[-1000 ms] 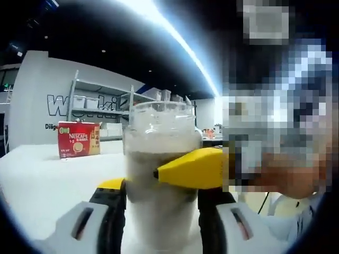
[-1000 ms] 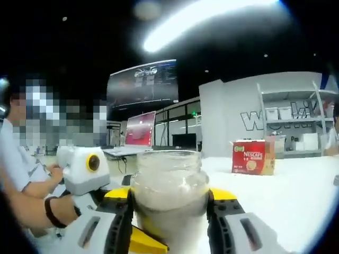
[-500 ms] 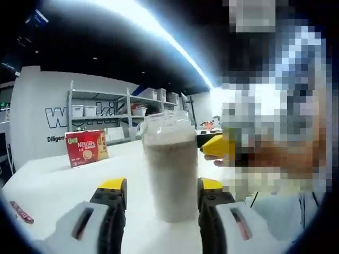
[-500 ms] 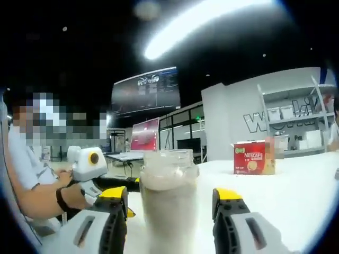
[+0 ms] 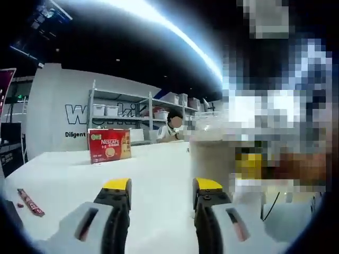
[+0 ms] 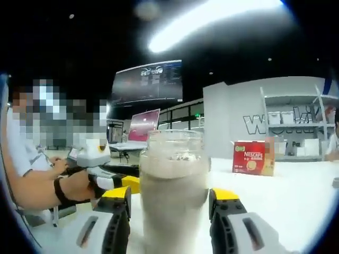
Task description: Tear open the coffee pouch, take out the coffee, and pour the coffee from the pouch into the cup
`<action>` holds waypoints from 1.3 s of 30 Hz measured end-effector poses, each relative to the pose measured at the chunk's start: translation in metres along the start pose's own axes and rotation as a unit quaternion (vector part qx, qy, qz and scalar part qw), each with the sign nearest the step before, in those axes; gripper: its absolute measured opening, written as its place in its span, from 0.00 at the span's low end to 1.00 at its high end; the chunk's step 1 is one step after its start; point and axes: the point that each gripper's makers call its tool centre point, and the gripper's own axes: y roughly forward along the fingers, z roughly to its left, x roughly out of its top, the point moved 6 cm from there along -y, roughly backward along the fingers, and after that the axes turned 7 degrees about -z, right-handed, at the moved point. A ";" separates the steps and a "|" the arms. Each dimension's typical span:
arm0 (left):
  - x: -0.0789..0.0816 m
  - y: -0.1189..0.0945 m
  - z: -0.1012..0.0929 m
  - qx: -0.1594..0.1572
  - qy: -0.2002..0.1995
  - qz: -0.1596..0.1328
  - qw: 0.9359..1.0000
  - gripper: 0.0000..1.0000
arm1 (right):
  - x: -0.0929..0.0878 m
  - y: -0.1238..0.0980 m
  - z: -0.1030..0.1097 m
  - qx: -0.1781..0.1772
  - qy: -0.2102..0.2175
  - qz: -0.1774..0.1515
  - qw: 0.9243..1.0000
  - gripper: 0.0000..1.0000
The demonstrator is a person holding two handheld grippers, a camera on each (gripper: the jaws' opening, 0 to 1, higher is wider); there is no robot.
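The clear glass cup (image 6: pixel 174 196) of milky brown coffee stands on the white worktop (image 5: pixel 69 174) between the spread jaws of the right hand-held gripper (image 6: pixel 170 211), with the left hand-held gripper (image 5: pixel 160 203) also open beside it.

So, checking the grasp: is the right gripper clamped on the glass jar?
No: the right gripper is open, its yellow-tipped jaws standing apart from the glass jar between them.
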 end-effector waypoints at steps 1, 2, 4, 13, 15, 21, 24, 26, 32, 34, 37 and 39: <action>0.000 0.001 0.001 0.002 -0.001 -0.001 1.000 0.48 | 0.000 0.000 0.000 0.000 -0.001 0.000 1.000 0.59; -0.001 0.004 0.003 0.005 -0.002 -0.001 1.000 0.48 | 0.001 0.001 -0.001 -0.001 -0.002 -0.001 1.000 0.59; -0.005 0.008 0.007 0.015 0.009 0.007 1.000 0.47 | 0.002 0.003 -0.003 -0.002 0.000 -0.004 1.000 0.59; -0.011 0.017 0.024 0.022 0.004 0.020 1.000 0.46 | 0.009 0.015 -0.003 0.001 0.001 -0.011 1.000 0.59; -0.014 0.019 0.024 0.021 -0.002 0.025 0.999 0.45 | 0.009 0.016 -0.002 0.001 0.003 -0.014 1.000 0.59; -0.022 0.021 0.024 0.002 0.000 0.035 0.999 0.42 | 0.007 0.015 -0.006 -0.006 0.020 -0.027 0.999 0.60; -0.023 0.020 0.027 0.006 0.002 0.036 0.999 0.40 | 0.007 0.015 -0.006 -0.002 0.022 -0.027 0.999 0.59; -0.023 0.020 0.029 0.008 0.000 0.036 0.999 0.40 | 0.007 0.016 -0.006 0.002 0.022 -0.027 0.999 0.58; -0.021 0.022 0.034 0.009 0.003 0.029 1.000 0.36 | 0.007 0.018 -0.006 0.010 0.015 -0.021 1.000 0.58; -0.022 0.022 0.036 0.009 0.001 0.029 1.000 0.35 | 0.007 0.018 -0.007 0.012 0.015 -0.019 1.000 0.58; -0.023 0.023 0.036 0.005 -0.001 0.033 0.999 0.35 | 0.006 0.018 -0.006 0.017 0.013 -0.017 1.000 0.58; -0.023 0.023 0.037 0.006 -0.001 0.033 0.999 0.34 | 0.006 0.018 -0.007 0.021 0.013 -0.017 1.000 0.57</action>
